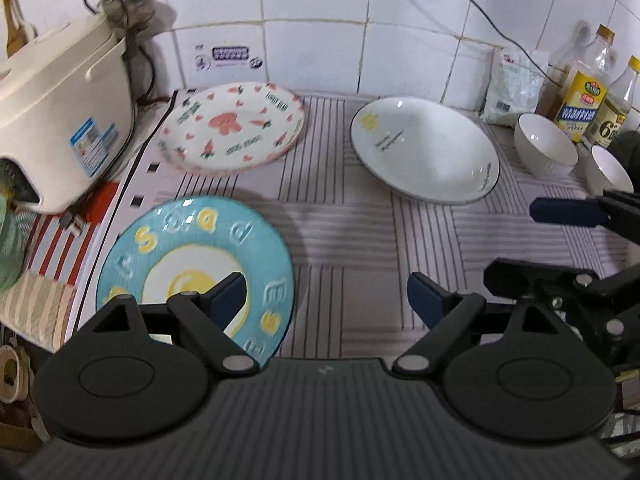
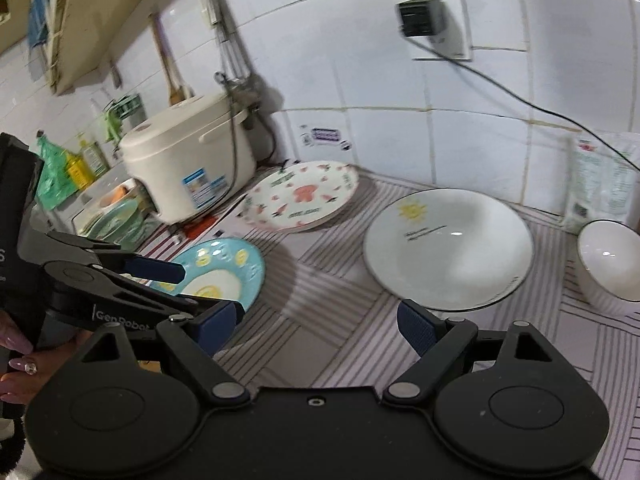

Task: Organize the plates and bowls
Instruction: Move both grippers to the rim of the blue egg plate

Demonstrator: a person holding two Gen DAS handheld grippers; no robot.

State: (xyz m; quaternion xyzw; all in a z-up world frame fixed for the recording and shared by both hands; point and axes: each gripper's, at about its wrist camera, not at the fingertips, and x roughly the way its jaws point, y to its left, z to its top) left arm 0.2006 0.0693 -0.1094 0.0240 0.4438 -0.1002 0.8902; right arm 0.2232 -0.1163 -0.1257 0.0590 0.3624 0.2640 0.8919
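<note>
1. The blue plate [image 1: 196, 264] with a fried-egg design lies flat on the striped cloth [image 1: 352, 240], at about 8 o'clock from the cloth's middle, close to the cloth's left edge.
2. The pink-patterned plate [image 1: 232, 126] sits at 11 o'clock near the tiled wall; it seems to rest on a second plate (only a pink rim shows beneath).
3. The white shallow bowl [image 1: 426, 150] with a sun motif lies at 1 o'clock; two small white bowls [image 1: 546, 144] stand further out at 2 o'clock, just beside the bottles [image 1: 584, 92].
4. The left gripper [image 1: 326, 300] tilts down over the cloth, jaws spread wide, nothing between them; its left finger overlaps the blue plate in view.
5. The right gripper [image 2: 316, 322] also points down, jaws spread and empty; a hand [image 2: 20, 360] grips the other tool at 9 o'clock.
6. Bare cloth lies between the blue plate and the shallow bowl; the rice cooker [image 1: 60, 128] crowds the 10 o'clock corner.
</note>
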